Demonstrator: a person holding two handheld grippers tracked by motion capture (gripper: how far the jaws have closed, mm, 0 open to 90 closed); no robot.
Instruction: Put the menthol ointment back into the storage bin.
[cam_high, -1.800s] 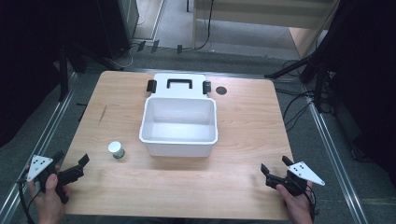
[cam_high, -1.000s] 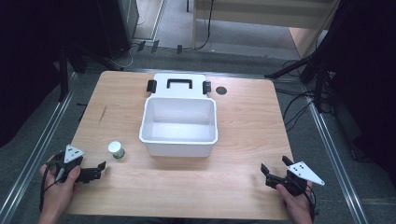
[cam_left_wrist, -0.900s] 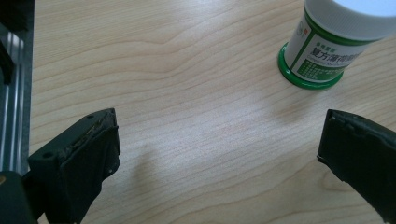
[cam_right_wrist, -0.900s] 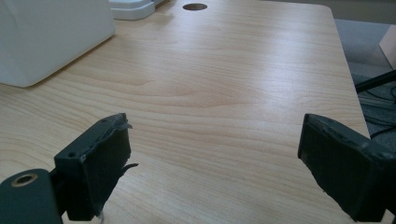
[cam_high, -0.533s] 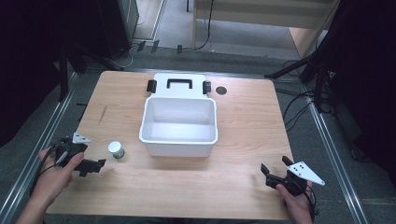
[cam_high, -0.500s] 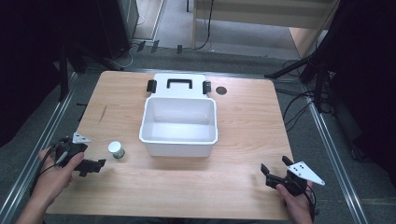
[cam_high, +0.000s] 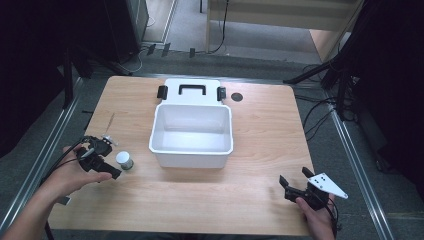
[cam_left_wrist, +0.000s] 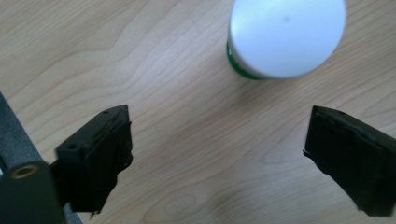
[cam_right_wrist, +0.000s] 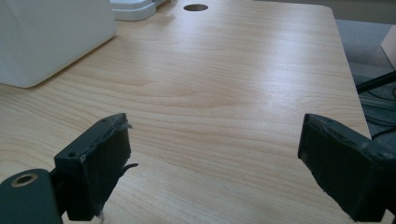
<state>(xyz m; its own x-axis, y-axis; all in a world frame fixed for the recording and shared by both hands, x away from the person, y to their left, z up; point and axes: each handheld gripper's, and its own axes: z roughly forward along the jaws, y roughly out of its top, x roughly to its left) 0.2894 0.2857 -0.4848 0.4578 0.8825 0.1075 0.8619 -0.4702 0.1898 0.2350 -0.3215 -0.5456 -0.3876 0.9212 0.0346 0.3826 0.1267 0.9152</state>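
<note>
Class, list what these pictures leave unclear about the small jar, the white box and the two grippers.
- Jar: in the left gripper view the white cap hides most of its side, and any label.
- White box: in the right gripper view the top and left edges cut it off.
- Left gripper: in the high view the hand covers its body.
- Right gripper: too small for detail in the high view.

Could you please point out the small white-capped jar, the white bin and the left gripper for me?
small jar (cam_left_wrist: 287, 35), left gripper view, on its white cap.
white bin (cam_high: 192, 156), high view, on its front wall.
left gripper (cam_high: 111, 161), high view, between its fingertips.
</note>
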